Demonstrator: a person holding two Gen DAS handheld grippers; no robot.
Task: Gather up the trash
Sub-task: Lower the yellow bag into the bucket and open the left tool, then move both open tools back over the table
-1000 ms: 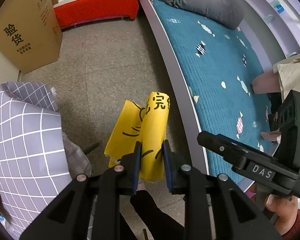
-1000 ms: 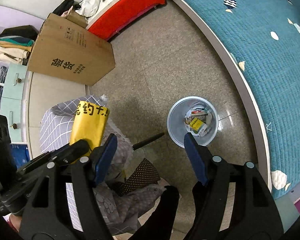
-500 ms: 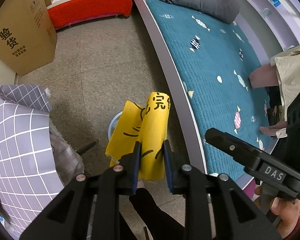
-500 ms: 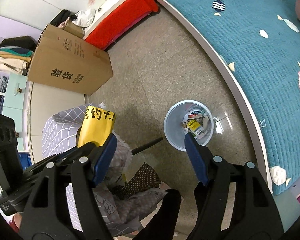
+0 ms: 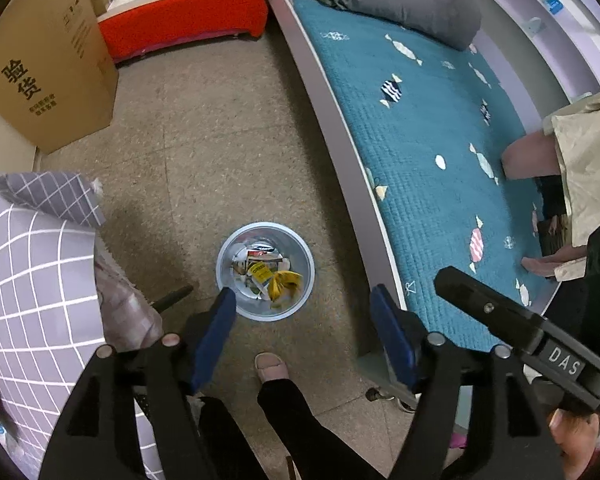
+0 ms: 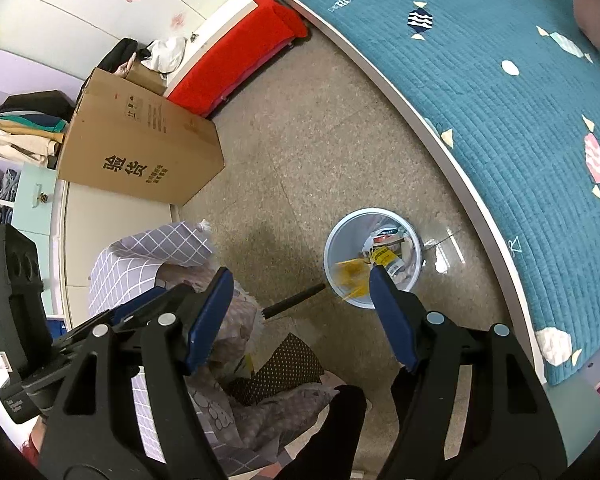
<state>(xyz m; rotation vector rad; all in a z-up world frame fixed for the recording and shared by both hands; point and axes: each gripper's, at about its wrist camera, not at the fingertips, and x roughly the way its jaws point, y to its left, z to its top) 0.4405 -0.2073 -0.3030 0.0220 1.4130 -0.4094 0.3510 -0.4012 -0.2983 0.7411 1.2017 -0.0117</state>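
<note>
Left gripper (image 5: 300, 320) jaws opening, nothing between them; yellow wrapper (image 5: 284, 282) down in bin (image 5: 226, 248) right below. Right gripper (image 6: 300, 312) jaws wide, empty, beside bin.

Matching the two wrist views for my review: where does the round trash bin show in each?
Left wrist: trash bin on the floor, low centre, by the left pad.
Right wrist: trash bin right of centre, above the right pad.
Shared landmark: cardboard box, upper left in both.

Black two-finger tool (image 5: 302, 306) with blue pads (image 5: 214, 338), silver screws, "DAS" label; black trousers (image 5: 300, 420).
</note>
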